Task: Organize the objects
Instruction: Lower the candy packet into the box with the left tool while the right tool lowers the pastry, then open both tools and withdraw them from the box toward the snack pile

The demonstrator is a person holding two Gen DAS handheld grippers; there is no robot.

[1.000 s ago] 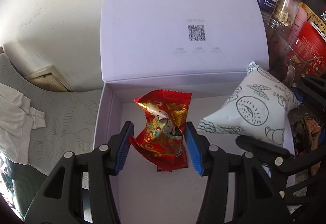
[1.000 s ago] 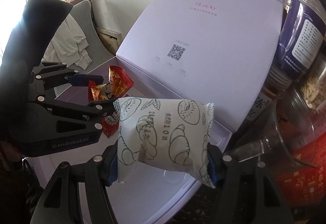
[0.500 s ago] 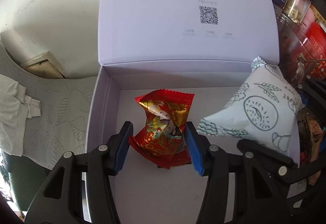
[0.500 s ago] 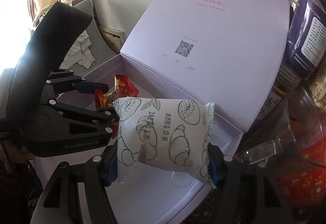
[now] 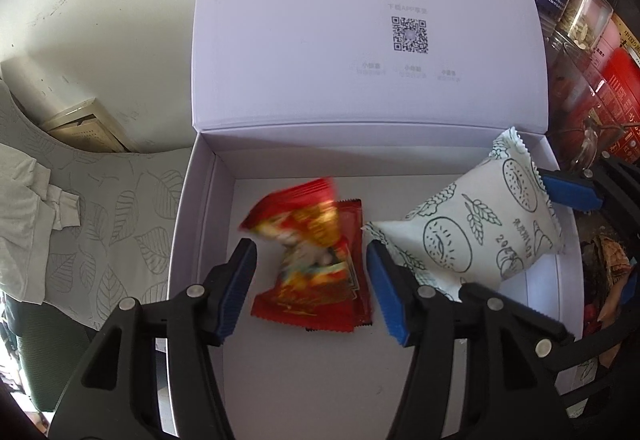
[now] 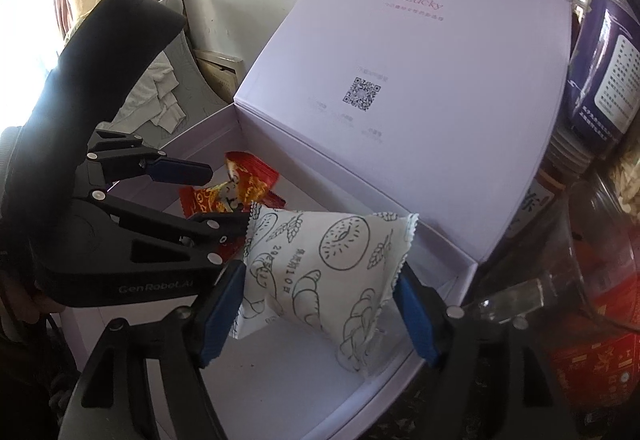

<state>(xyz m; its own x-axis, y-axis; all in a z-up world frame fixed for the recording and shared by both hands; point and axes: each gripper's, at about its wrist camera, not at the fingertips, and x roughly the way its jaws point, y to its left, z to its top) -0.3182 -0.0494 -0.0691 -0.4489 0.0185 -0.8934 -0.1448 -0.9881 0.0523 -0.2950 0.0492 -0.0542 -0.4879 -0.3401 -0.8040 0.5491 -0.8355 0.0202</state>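
Observation:
An open lilac box stands with its lid raised at the back. My left gripper hangs over the box's left half with its jaws opening. The red and gold snack packets between them are blurred and clear of both pads, over the box floor. To the right, my right gripper is also over the box, jaws opening. The white pastry packet sits tilted between its blue pads, sagging toward the floor. The same packet shows in the left wrist view beside a right finger.
Jars, a purple canister and red tins crowd the box's right side. A clear glass piece lies near the right finger. Left of the box are a leaf-patterned grey cloth and a white cloth.
Both pairs of jaws have widened. The red packets have slipped free of the left pads and blur as they drop. The white packet has tipped downward between the right pads.

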